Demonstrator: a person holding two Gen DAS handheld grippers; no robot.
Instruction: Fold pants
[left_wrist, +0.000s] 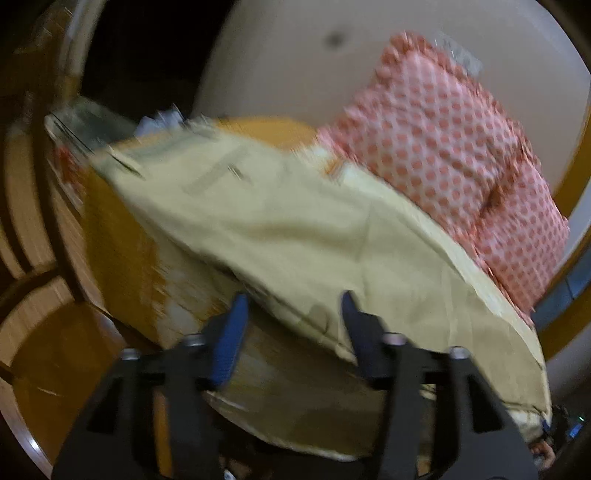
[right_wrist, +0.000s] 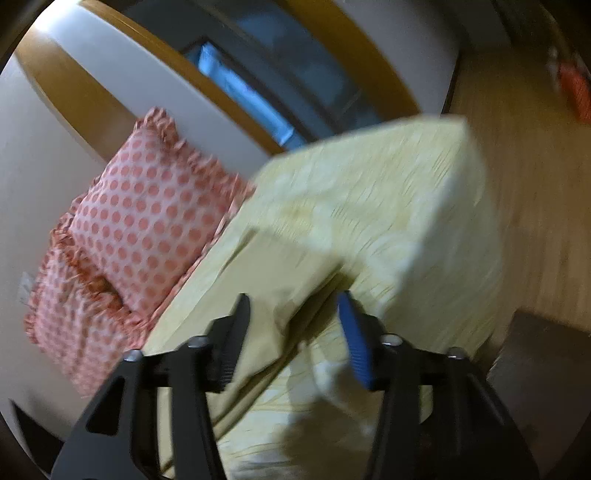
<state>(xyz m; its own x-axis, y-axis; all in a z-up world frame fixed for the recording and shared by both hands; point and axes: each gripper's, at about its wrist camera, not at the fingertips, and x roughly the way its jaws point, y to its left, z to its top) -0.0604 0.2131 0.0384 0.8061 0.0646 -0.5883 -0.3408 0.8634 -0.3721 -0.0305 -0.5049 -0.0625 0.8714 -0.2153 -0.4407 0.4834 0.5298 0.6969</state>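
Note:
The beige pants (left_wrist: 295, 229) lie spread over a bed with a pale yellow cover (right_wrist: 388, 206). In the left wrist view my left gripper (left_wrist: 293, 306) is open, its jaws wide apart over the near edge of the pants. In the right wrist view the pants (right_wrist: 266, 280) show as a flat beige panel with a fold edge running between the fingers. My right gripper (right_wrist: 293, 306) is open, jaws wide apart, just above that edge. Both views are motion-blurred.
Two pink polka-dot pillows (left_wrist: 461, 162) lie at the head of the bed against a white wall; they also show in the right wrist view (right_wrist: 147, 221). Wooden floor (right_wrist: 535, 184) lies beside the bed. A wooden frame and window (right_wrist: 258, 96) stand behind.

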